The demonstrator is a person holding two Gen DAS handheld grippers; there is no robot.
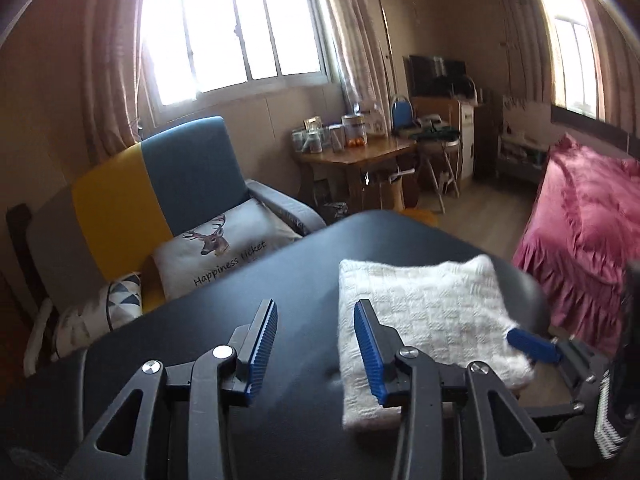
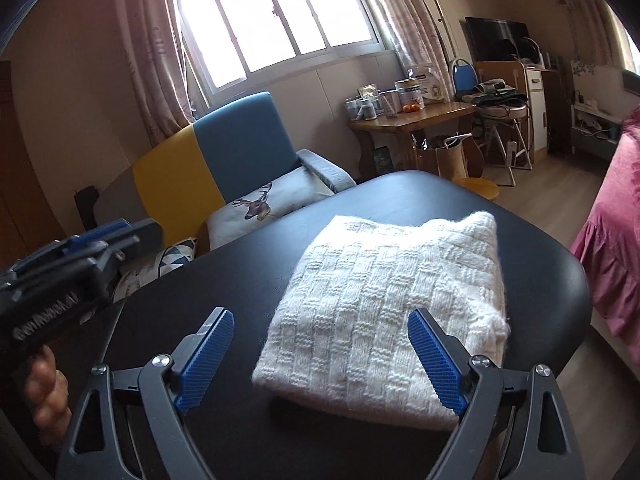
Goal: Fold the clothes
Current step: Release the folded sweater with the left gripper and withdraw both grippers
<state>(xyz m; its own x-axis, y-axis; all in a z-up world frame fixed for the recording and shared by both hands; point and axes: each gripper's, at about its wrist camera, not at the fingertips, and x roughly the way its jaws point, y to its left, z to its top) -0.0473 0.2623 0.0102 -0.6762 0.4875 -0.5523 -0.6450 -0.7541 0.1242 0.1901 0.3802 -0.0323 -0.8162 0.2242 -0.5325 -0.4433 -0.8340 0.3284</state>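
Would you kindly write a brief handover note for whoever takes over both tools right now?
Left tool: open, empty, above the bare black table, left of the sweater.
Right tool: open, empty, above the sweater's near edge.
White knitted sweater: lies folded into a compact rectangle on the table, nothing gripping it.
Done: the fold looks complete.
Left: perhaps tidy the edges; no other garment is visible.
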